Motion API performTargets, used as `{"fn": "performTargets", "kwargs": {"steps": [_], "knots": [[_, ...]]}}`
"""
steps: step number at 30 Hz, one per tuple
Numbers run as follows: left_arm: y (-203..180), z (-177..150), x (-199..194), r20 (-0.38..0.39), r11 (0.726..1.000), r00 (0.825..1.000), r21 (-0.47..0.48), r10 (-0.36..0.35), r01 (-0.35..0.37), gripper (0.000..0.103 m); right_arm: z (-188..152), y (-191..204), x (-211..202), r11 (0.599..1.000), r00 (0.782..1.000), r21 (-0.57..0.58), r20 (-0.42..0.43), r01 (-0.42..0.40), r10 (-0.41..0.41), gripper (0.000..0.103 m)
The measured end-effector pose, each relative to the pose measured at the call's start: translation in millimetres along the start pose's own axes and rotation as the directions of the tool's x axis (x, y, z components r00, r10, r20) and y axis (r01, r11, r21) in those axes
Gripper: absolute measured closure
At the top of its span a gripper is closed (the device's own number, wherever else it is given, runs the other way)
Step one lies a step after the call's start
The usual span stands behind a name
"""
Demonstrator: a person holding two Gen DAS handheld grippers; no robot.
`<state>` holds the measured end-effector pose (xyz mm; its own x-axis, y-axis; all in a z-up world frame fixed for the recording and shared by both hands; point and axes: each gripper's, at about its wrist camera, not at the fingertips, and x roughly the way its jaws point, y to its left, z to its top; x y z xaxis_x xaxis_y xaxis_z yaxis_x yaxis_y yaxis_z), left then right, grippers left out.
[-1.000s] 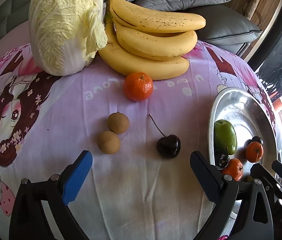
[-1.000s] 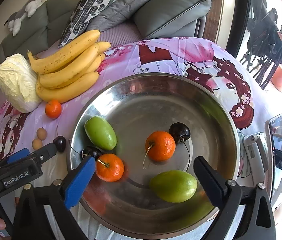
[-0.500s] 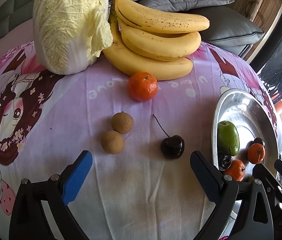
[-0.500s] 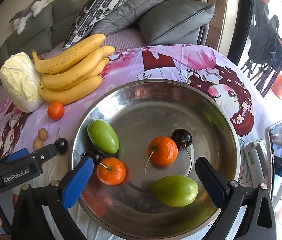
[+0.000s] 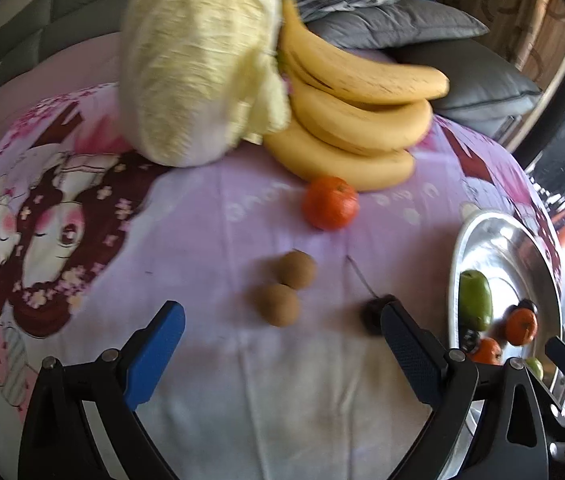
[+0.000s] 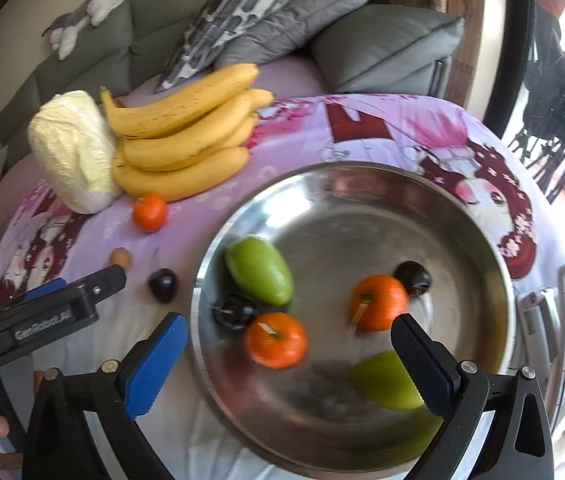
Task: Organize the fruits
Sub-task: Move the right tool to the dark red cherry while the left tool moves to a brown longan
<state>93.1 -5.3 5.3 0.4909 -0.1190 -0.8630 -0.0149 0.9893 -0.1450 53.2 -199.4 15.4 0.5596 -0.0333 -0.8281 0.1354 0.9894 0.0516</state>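
Tablecloth (image 5: 210,360): cherry (image 5: 371,312) touching left hand-held gripper (image 5: 278,350) right finger, jaws wide.

A pale napa cabbage (image 6: 72,156) lies on the pink cartoon-print cloth (image 6: 402,128). Behind the cabbage runs a grey sofa (image 6: 122,44) bearing a plush toy (image 6: 82,12), a patterned pillow (image 6: 234,12) and grey cushions (image 6: 386,44).
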Motion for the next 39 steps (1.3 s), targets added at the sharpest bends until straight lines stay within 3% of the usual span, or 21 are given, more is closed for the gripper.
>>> {"fn": "performTargets", "kwargs": {"steps": [7,18,24,28,31,34,36,39], "knots": [[29,3,-7,0.013,0.997,1.000,-0.078,-0.003,0.004,0.005,-2,32,1,0.997,0.998,-0.045,0.007,-0.064,0.064,0.000],[44,7,-10,0.032,0.994,0.999,-0.107,-0.034,0.038,0.005,-4,72,-3,0.978,0.985,-0.117,0.021,-0.170,0.174,0.000],[59,6,-7,0.001,0.992,0.998,-0.117,-0.055,0.055,0.005,-5,81,7,0.978,0.987,-0.135,-0.013,-0.159,0.159,0.000],[65,5,-3,-0.008,0.991,0.999,-0.122,-0.051,0.050,0.005,-4,89,8,0.978,0.994,-0.180,0.014,-0.102,0.106,0.000],[71,5,4,-0.025,0.987,0.996,-0.139,-0.084,0.080,0.005,0,89,5,0.977,0.991,-0.178,0.039,-0.121,0.130,0.000],[76,6,7,-0.028,0.984,0.994,-0.148,-0.101,0.096,0.005,3,92,4,0.974,0.989,-0.193,0.064,-0.118,0.132,0.008],[76,7,10,-0.032,0.984,0.994,-0.144,-0.109,0.103,0.006,6,95,7,0.973,0.989,-0.200,0.069,-0.117,0.133,0.025],[77,9,14,-0.046,0.983,0.991,-0.142,-0.124,0.117,0.011,8,98,12,0.970,0.988,-0.210,0.063,-0.124,0.140,0.033]]}}
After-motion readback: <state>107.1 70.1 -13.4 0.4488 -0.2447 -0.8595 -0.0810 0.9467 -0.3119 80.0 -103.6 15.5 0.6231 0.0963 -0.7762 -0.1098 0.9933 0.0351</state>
